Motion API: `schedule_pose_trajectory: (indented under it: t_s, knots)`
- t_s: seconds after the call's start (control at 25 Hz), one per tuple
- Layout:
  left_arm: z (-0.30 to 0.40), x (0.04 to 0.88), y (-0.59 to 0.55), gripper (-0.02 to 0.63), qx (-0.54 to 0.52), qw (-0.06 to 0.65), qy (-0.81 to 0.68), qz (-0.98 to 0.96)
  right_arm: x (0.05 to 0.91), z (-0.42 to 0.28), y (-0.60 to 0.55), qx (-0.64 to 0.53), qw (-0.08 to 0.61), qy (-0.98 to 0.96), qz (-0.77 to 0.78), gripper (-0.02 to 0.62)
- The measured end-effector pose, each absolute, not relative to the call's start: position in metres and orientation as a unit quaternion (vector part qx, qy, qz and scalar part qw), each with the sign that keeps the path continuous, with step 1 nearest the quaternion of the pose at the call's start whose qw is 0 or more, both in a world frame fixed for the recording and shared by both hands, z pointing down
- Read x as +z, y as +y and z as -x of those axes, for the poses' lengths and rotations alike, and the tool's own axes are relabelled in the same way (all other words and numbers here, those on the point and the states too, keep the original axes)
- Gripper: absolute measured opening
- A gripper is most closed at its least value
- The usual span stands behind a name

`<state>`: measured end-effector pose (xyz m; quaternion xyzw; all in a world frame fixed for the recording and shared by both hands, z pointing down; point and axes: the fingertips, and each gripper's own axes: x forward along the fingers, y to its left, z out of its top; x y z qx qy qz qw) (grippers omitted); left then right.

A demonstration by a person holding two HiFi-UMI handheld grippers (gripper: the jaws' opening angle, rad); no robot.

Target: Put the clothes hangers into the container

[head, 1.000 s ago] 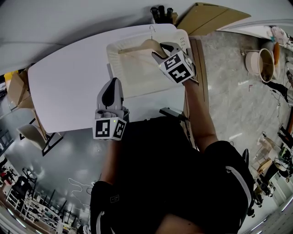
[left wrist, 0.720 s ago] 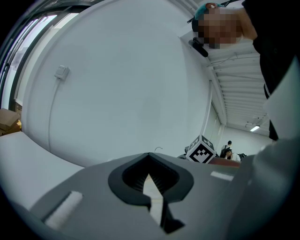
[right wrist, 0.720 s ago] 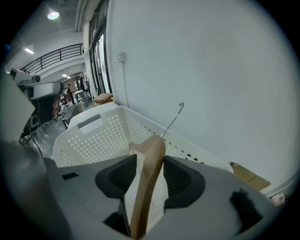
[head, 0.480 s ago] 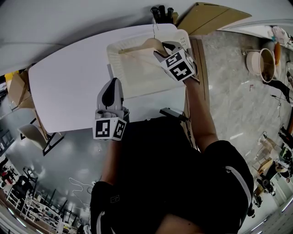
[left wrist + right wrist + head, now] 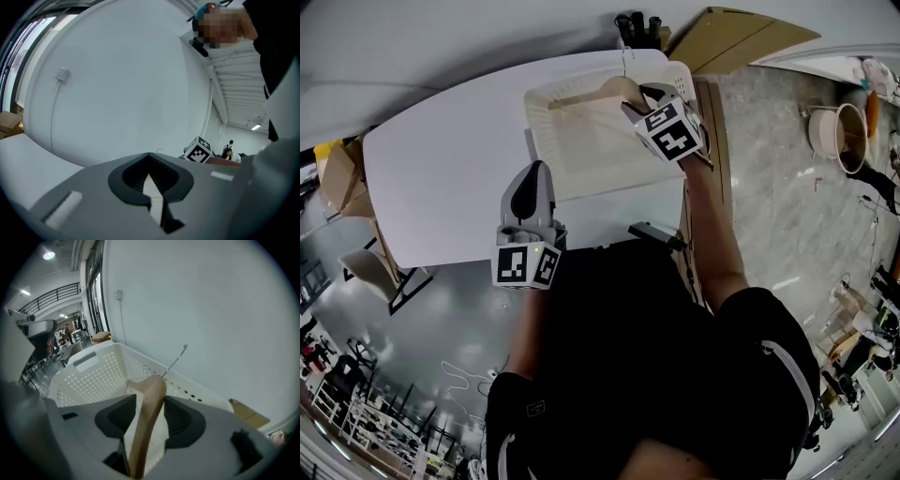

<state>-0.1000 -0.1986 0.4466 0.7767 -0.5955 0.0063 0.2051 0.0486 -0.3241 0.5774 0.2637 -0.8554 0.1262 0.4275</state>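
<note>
White table against a plain white wall. Left gripper hovers over the table's near edge, jaws pressed together, nothing between them. White perforated basket sits at the table's right end. Right gripper pinches a wooden hanger over the basket's far side. Cardboard leans behind, right of the table.

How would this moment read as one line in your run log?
right gripper: shut on wooden hanger, held over white basket | left gripper: shut, empty, by table edge | hanger not yet released
</note>
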Motion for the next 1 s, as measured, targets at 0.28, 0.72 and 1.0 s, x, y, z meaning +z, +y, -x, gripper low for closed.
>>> schedule_pose_trajectory:
  t_s: [0.28,0.72,1.0]
  knots:
    - [0.104,0.446,-0.192,0.006,0.008,0.205,-0.599,-0.774,0.581,-0.051,-0.328,0.12,0.438,-0.851,-0.265,0.193]
    - [0.105,0.442,-0.187,0.006,0.005,0.202,-0.599,-0.775,0.578,-0.052,-0.329,0.12,0.434,-0.849,-0.276,0.196]
    - [0.106,0.437,-0.183,0.006,0.003,0.197,-0.596,-0.778,0.564,-0.057,-0.327,0.107,0.431,-0.843,-0.302,0.199]
